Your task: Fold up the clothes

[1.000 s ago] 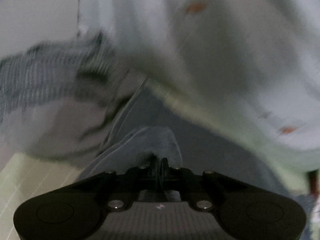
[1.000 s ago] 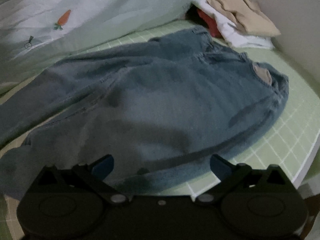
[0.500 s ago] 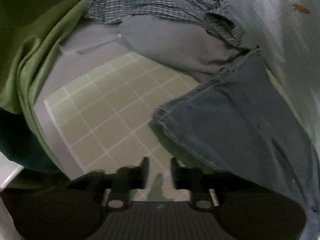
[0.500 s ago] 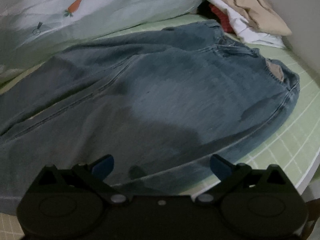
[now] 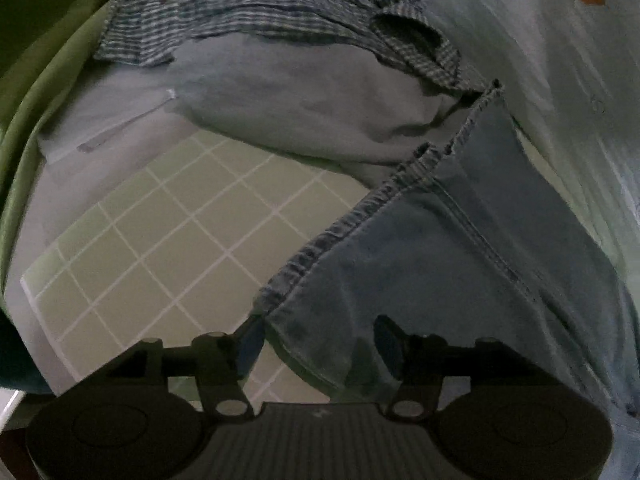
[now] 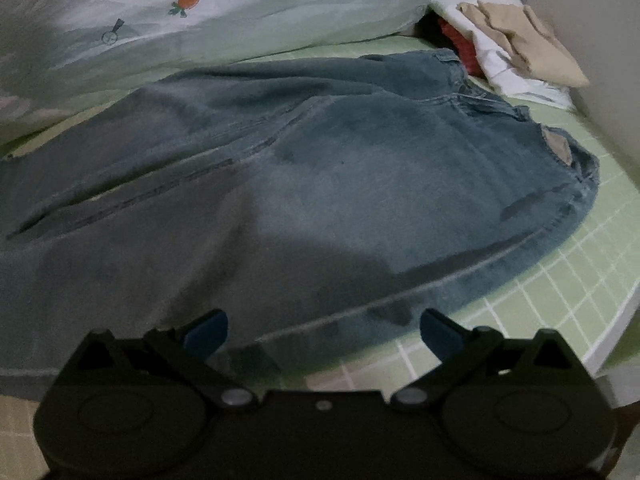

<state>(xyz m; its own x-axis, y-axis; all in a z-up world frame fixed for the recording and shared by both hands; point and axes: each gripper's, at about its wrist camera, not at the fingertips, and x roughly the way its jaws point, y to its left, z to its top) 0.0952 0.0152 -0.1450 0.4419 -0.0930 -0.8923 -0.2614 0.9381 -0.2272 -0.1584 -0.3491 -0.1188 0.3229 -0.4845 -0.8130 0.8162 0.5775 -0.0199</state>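
Since half a second ago the left gripper (image 5: pixel 316 344) has opened its jaws from narrow to wide and now stands at the corner of the jeans (image 5: pixel 460 248) hem. The right gripper (image 6: pixel 324 330) has wide jaws as before, empty, at the jeans' near edge. The jeans lie spread flat on the checked green sheet (image 6: pixel 560 280), legs side by side, beside a carrot-print quilt (image 6: pixel 240 20).
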